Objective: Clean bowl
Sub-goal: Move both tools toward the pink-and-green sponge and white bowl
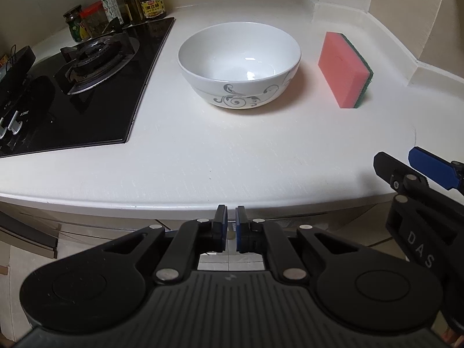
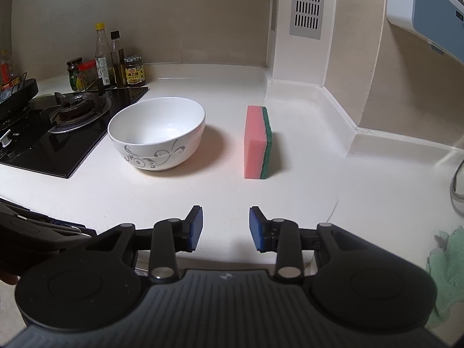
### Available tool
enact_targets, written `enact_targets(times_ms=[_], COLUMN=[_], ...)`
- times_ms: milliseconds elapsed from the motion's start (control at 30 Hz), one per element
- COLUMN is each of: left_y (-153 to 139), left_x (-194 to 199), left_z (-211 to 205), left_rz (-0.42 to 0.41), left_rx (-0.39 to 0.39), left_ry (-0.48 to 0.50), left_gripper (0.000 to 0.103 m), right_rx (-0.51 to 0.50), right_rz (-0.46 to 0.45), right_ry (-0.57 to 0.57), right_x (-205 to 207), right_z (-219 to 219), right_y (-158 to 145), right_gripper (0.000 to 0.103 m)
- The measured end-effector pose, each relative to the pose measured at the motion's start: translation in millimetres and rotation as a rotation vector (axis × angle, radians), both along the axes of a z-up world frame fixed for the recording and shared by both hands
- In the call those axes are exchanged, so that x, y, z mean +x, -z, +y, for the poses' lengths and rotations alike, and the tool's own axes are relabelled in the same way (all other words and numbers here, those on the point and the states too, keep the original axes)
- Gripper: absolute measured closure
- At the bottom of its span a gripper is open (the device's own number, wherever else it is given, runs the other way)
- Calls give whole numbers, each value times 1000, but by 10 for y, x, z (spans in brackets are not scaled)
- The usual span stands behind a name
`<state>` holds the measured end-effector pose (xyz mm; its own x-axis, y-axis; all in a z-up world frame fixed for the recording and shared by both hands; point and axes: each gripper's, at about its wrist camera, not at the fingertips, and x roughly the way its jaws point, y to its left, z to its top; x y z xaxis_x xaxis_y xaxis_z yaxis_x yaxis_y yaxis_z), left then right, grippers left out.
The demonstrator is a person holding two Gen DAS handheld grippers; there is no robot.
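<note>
White bowl sits beside upright sponge; left gripper nearly closed, right gripper parted, both empty.

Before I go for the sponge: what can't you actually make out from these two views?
- Sponge: its far green scouring face is turned away in both views.
- Bowl: the inside looks white, but glare hides any residue.
- Right tool: cut off by the left view's edge.
- Jar labels: too small to read.
</note>
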<state>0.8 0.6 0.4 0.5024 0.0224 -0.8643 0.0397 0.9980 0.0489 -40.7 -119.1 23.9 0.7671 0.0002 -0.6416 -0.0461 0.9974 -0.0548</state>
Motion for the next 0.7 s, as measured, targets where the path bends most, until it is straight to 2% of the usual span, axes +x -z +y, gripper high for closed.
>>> enact_targets(times_ms=[433, 700], left_y=[-45, -156], left_x=[221, 402], left_z=[50, 104], left_rz=[-15, -48], left_rx=[-9, -56], left_ry=[8, 23], left_gripper=[99, 99], right_rx=[-14, -11], right_rz=[10, 21], right_ry=[24, 53], right_x=[237, 451], right_z=[-22, -81], right_y=[41, 80], right_gripper=[72, 72])
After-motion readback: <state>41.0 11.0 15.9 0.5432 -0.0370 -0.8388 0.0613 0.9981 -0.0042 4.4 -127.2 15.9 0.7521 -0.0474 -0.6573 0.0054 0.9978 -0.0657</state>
